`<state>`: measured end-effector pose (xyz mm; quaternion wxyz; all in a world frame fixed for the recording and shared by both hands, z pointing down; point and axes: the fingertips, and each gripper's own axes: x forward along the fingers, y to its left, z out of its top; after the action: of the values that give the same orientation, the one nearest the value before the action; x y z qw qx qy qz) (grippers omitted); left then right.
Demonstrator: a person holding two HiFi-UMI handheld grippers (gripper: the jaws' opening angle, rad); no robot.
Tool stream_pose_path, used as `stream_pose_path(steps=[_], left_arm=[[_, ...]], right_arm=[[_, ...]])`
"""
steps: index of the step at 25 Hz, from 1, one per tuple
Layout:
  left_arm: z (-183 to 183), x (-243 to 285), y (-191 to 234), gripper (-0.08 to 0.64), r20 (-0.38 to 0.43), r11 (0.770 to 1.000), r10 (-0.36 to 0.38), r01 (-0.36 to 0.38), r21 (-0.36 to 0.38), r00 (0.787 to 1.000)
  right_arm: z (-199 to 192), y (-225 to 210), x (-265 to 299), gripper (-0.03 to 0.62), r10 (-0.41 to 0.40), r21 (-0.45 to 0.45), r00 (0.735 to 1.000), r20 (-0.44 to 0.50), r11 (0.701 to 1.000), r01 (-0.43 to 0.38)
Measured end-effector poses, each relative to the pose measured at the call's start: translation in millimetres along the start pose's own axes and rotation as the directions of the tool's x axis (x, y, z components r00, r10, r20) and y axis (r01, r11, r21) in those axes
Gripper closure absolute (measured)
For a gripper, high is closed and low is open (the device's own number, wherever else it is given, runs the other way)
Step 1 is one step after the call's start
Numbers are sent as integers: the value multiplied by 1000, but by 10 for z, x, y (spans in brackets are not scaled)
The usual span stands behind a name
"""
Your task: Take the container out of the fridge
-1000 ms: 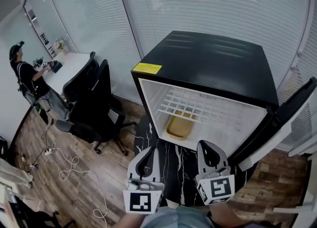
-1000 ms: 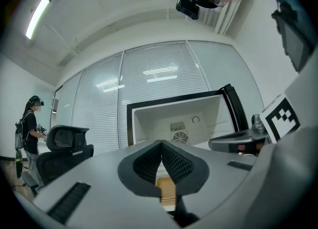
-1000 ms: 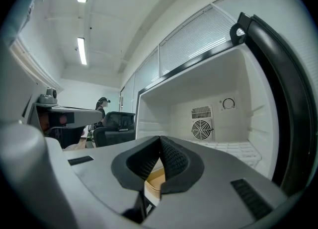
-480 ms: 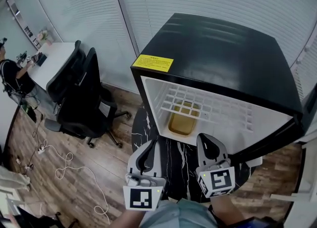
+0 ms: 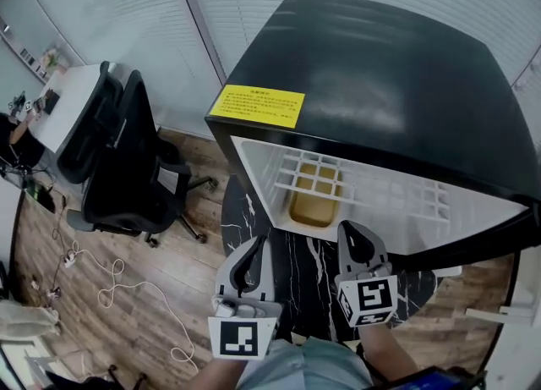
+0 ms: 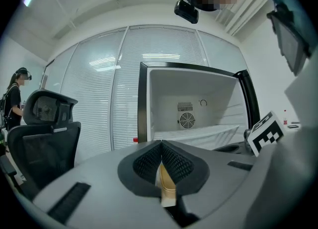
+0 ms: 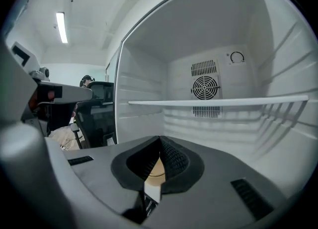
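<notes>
Counting from the left: two black office chairs (image 5: pixel 127 160), then my two claws, the left gripper (image 5: pixel 252 253) and the right gripper (image 5: pixel 355 243). Both have their jaws pressed together on nothing and hang just outside the open fridge (image 5: pixel 380 84). One tan container (image 5: pixel 314 204) sits on the fridge floor at its left side, under the single white wire shelf (image 5: pixel 380 194), with bare room to its right. One yellow label (image 5: pixel 257 105) lies on the black top; its print is too small to read.

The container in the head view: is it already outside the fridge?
No, the container lies inside the open fridge, beneath the wire shelf.
</notes>
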<state>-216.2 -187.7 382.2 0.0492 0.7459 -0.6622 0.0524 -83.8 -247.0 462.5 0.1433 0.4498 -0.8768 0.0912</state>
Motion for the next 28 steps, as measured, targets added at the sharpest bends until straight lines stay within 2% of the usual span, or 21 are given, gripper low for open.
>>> stream_pose_path(steps=[9,12,16,23,28], left_arm=[[-207,161,209,546,-50,1000,-23,24,6,998],[-176,234,285,546,-30,999,-40,41,29,999],[-264,249,424,546,-69,999,-30,31,24,997],[-288,315,490,546,-67,998,-49,51,33,997],[-382,371,394,546,-85,997,-79,80,4,993]], right_arm=[[-229,-205,306,541,-113,42,992,-55,992,116],[-299,-251,428,537,-139,51,987,-77,988,143],[-414,-301,556,531,-173,65,978,-118,981,182],[-538,-319,664,511,-200,85,966,-164,973,216],[-626,-350,669,511,-220,90,957,-189,966,240]])
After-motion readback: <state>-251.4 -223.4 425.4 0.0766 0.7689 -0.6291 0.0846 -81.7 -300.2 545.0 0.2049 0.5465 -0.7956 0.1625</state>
